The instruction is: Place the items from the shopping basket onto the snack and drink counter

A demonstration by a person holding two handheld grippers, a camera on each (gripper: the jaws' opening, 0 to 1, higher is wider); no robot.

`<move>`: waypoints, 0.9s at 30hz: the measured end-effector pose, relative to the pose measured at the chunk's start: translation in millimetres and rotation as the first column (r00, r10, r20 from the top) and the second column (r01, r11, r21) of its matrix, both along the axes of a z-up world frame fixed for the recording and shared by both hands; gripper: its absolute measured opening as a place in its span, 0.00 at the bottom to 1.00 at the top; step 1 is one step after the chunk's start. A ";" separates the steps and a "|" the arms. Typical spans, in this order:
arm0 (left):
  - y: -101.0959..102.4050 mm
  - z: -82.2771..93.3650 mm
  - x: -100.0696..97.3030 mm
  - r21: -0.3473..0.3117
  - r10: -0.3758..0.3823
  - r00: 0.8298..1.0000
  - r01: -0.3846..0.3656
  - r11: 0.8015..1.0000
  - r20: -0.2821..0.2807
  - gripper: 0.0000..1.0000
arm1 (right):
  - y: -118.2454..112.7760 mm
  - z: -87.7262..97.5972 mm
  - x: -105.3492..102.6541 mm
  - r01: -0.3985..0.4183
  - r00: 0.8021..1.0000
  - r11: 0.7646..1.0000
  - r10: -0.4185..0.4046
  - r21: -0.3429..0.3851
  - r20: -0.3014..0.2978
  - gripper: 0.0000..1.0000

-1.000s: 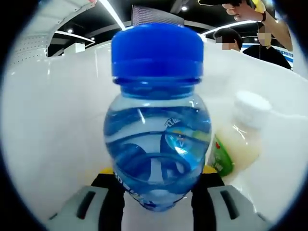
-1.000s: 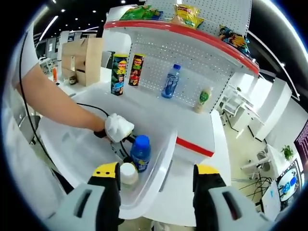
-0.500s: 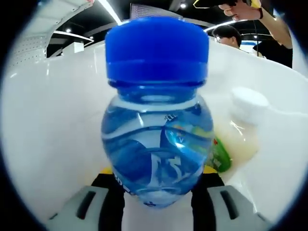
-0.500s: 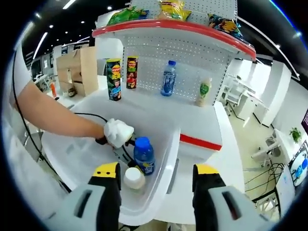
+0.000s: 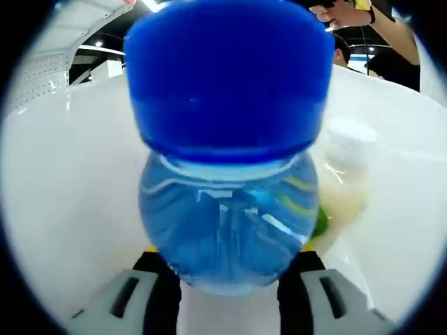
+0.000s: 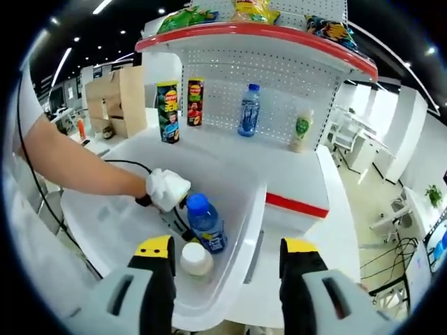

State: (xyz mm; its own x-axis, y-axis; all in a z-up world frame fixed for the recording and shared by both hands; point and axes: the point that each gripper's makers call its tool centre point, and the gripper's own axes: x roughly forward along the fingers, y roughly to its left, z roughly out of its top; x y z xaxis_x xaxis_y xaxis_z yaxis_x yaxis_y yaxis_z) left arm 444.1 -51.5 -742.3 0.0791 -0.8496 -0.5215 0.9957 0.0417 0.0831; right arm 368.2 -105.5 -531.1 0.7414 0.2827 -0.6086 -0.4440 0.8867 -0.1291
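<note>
A clear water bottle (image 5: 227, 230) with a big blue cap (image 5: 227, 77) looms right in front of the left gripper view, leaning toward the camera. My left gripper (image 5: 227, 257) is open, its jaws either side of the bottle's lower body. A pale drink bottle (image 5: 343, 183) with a white cap stands just behind on the right, inside the white basket (image 5: 63, 209). In the right gripper view the same water bottle (image 6: 206, 223) tilts in the basket (image 6: 241, 241) beside the white-capped bottle (image 6: 196, 258). A gloved hand (image 6: 167, 190) holds the left gripper there. My right gripper (image 6: 227, 276) hovers open above the basket.
Behind the basket is a white counter (image 6: 293, 185) with a red-trimmed pegboard shelf. On it stand two chip cans (image 6: 167, 112), a water bottle (image 6: 248, 110) and a pale drink bottle (image 6: 302, 131). Snack bags (image 6: 255, 10) lie on top. A person's arm (image 6: 77, 167) crosses the left.
The water bottle has grown larger in the left gripper view and tipped toward the camera; the left gripper has closed in around it. The right gripper view has shifted only slightly.
</note>
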 end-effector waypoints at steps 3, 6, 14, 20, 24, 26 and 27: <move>3.5 -0.6 -0.1 0.003 0.005 1.000 -0.005 1.000 0.002 0.55 | 2.1 -0.6 2.4 -0.012 1.000 1.000 0.012 0.003 0.001 0.59; 6.8 -1.3 0.3 0.006 0.010 1.000 -0.010 1.000 0.001 0.54 | 4.0 -2.5 5.2 -0.027 1.000 1.000 0.027 0.000 0.003 0.59; 12.3 -1.6 -0.4 -0.008 0.026 1.000 -0.026 1.000 -0.005 0.54 | 19.4 -17.5 19.5 -0.108 0.994 0.994 0.108 -0.024 -0.011 0.59; 14.3 -1.2 -1.6 -0.020 0.022 1.000 -0.022 1.000 -0.003 0.54 | 37.9 -26.6 29.2 -0.190 0.982 0.980 0.190 -0.050 -0.001 0.58; 15.5 -0.9 -1.7 -0.031 0.023 1.000 -0.023 0.999 -0.007 0.54 | 51.6 -34.1 35.8 -0.240 0.971 0.970 0.240 -0.047 0.000 0.57; 15.7 -0.8 -1.0 -0.033 0.024 1.000 -0.024 0.999 -0.011 0.54 | 56.8 -38.6 38.5 -0.259 0.966 0.964 0.259 -0.054 0.000 0.57; 15.7 -0.8 -0.7 -0.034 0.024 1.000 -0.024 0.999 -0.012 0.54 | 59.5 -41.5 40.2 -0.268 0.963 0.962 0.268 -0.057 -0.003 0.57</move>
State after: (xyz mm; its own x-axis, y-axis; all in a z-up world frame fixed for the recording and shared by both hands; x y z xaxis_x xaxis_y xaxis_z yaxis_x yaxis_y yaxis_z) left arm 443.4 -35.8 -743.1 0.0940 -0.8651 -0.4928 0.9952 0.0683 0.0698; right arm 408.4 -46.0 -572.6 0.6460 0.4370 -0.6258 -0.6636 0.7266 -0.1777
